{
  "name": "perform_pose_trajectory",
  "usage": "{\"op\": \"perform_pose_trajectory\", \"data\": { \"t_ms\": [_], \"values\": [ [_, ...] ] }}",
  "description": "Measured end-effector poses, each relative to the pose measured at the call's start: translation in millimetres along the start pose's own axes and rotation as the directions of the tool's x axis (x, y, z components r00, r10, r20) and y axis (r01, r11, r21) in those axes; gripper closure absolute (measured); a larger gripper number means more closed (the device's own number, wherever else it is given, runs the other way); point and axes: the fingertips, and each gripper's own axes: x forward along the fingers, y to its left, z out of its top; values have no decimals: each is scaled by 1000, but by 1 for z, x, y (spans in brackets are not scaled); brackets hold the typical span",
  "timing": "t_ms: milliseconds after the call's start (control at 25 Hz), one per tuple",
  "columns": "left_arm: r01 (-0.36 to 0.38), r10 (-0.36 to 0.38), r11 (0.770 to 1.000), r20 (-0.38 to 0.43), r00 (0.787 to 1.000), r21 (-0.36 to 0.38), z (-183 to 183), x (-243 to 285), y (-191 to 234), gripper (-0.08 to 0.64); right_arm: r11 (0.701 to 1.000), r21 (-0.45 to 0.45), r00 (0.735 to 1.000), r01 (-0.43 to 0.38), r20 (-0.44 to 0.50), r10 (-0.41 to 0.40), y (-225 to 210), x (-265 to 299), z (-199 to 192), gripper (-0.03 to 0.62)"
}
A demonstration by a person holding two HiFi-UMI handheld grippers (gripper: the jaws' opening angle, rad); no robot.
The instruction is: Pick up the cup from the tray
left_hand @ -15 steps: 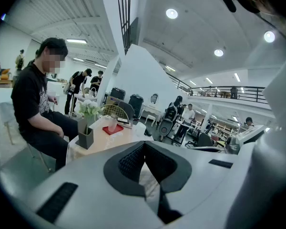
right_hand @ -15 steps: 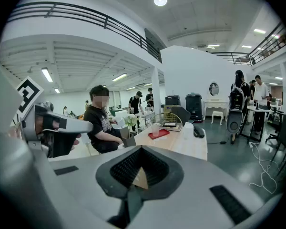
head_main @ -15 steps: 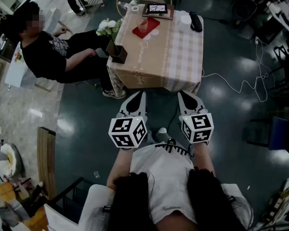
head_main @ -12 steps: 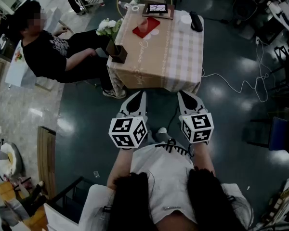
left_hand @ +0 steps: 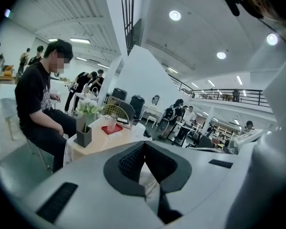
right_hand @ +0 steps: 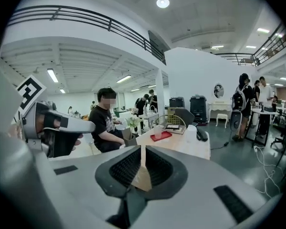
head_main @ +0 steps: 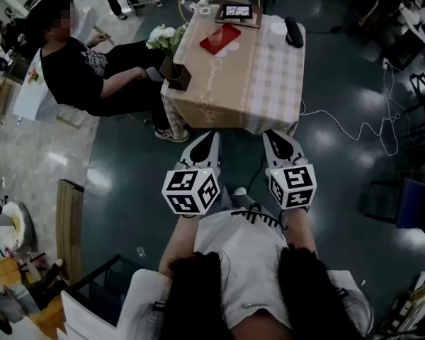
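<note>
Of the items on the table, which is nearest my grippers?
The dark flower box at the table's left edge; the red tray and everything else sit farther back.

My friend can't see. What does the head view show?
The left gripper and right gripper, both shut and empty, point at a cloth-covered table ahead. On it are white flowers and a red tray holding a cup; a person sits beside it.

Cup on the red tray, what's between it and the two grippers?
In the head view, only dark floor and bare checked tablecloth lie between the cup and the left gripper and right gripper.
</note>
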Motion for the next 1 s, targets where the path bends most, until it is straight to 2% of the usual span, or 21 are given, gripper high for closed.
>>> {"op": "perform_pose_trajectory", "data": {
  "t_ms": [80, 120, 200, 240, 440, 600, 1000],
  "values": [
    [-9, 9, 1000, -1, 1000, 20, 1, 0, 1, 552, 1000, -13, 1000, -9, 6, 9, 2, 3, 2, 562],
    [-13, 13, 1000, -1, 1000, 23, 2, 0, 2, 552, 1000, -13, 1000, -21, 17, 21, 4, 5, 4, 507],
    [-15, 14, 1000, 3, 1000, 14, 4, 2, 5, 552, 999, -8, 998, -44, 46, 44, 6, 9, 9, 351],
    [-14, 14, 1000, 5, 1000, 9, 5, 4, 7, 552, 999, -11, 997, -49, 61, 49, 6, 11, 12, 317],
    [-15, 15, 1000, 21, 1000, 2, 14, 17, 20, 552, 996, 7, 988, -93, 125, 91, 5, 26, 31, 262],
    [-17, 17, 1000, 7, 1000, -1, 22, 39, 33, 552, 992, 6, 985, -126, 123, 124, 1, 47, 41, 219],
    [11, -12, 1000, -17, 1000, -25, 56, 110, 73, 552, 990, -4, 986, -142, 85, 142, -23, 127, 70, 204]
  ]
}}
